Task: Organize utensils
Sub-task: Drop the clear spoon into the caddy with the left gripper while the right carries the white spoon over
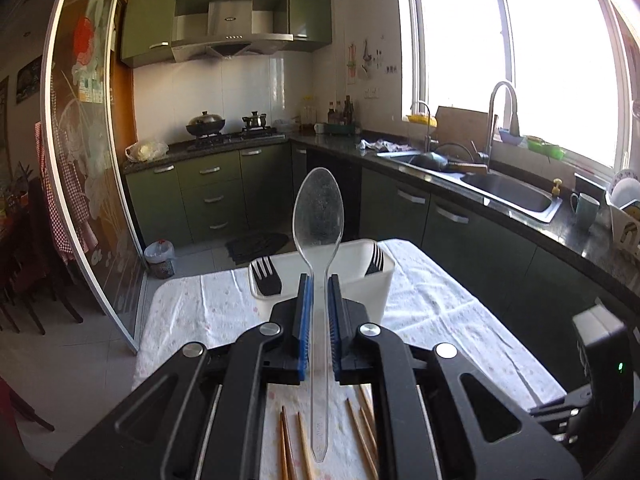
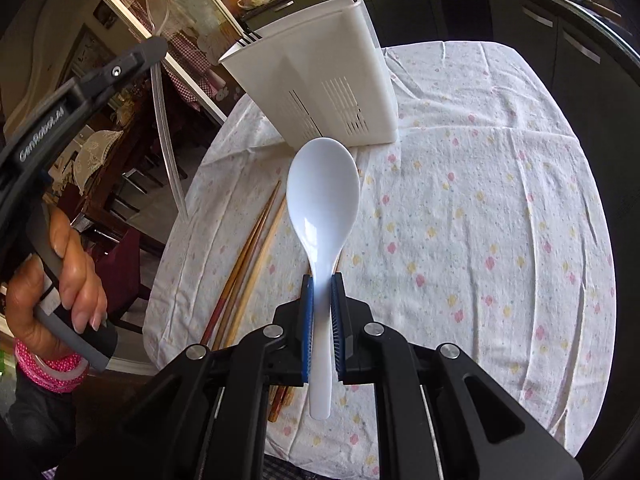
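Spoons gripped in both hands, white caddy waiting ahead

Left hand-held gripper is clamping a clear spoon by its thin handle, bowl up; such a narrow, slick stem may be twisting or slipping between the pads. Chopsticks are lying on the cloth-covered surface, easily knocked. Right hand-held gripper is pinching a white spoon; its tapered neck could be sliding out, or striking the caddy rim near the forks.

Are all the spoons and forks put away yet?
Not yet. Two black forks already stand in the white holder. The left gripper holds a clear spoon, the right gripper a white spoon. The chopsticks still lie on the tablecloth.
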The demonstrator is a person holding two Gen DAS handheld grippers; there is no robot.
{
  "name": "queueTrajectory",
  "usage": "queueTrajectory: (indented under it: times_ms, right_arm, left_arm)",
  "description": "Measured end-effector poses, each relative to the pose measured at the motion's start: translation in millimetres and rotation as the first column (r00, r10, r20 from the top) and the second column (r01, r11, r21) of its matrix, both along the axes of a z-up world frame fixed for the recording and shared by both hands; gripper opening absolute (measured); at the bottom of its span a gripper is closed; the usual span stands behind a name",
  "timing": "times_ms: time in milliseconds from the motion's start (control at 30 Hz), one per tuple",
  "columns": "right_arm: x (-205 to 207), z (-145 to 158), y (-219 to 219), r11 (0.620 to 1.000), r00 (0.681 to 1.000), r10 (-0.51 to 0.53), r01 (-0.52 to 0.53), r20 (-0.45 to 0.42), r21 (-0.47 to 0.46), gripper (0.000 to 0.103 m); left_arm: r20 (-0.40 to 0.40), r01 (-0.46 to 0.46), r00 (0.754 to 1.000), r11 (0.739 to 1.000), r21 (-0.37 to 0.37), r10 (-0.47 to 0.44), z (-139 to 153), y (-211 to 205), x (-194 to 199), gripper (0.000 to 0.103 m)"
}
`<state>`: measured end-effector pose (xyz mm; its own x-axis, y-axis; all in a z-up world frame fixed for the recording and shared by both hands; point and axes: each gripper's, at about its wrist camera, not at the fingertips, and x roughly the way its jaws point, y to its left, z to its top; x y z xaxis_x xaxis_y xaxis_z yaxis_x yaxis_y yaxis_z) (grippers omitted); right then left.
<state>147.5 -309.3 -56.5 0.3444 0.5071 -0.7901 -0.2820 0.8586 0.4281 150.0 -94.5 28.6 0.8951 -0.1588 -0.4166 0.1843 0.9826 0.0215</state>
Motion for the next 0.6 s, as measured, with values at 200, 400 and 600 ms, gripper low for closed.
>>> queueTrajectory:
  times_ms: [200,400,600]
  right_arm:
    - [-0.2,-9.1,-5.2,0.999,1.0,-0.02,0.02,0.004,0.028,0.009]
    - [-2.4,-6.6,-9.9,0.998,0.999,-0.029,0.028,0.024,0.056,0.009]
    - [-1.6,-2.0,-10.9,0.997,0.998,-0.027,0.023,0.048,0.071,0.009]
  left_arm:
    - [0.162,-0.063,0.983,0.992,-0.106,0.08,37.8,3.2,36.1,0.008]
    - [0.232,-0.067,0.968,0.988,-0.14,0.099,43.8,-3.4,72.6,0.008]
    - [0.206,-0.09,0.971,0.987,-0.136,0.117,24.0,-6.6,98.4,0.008]
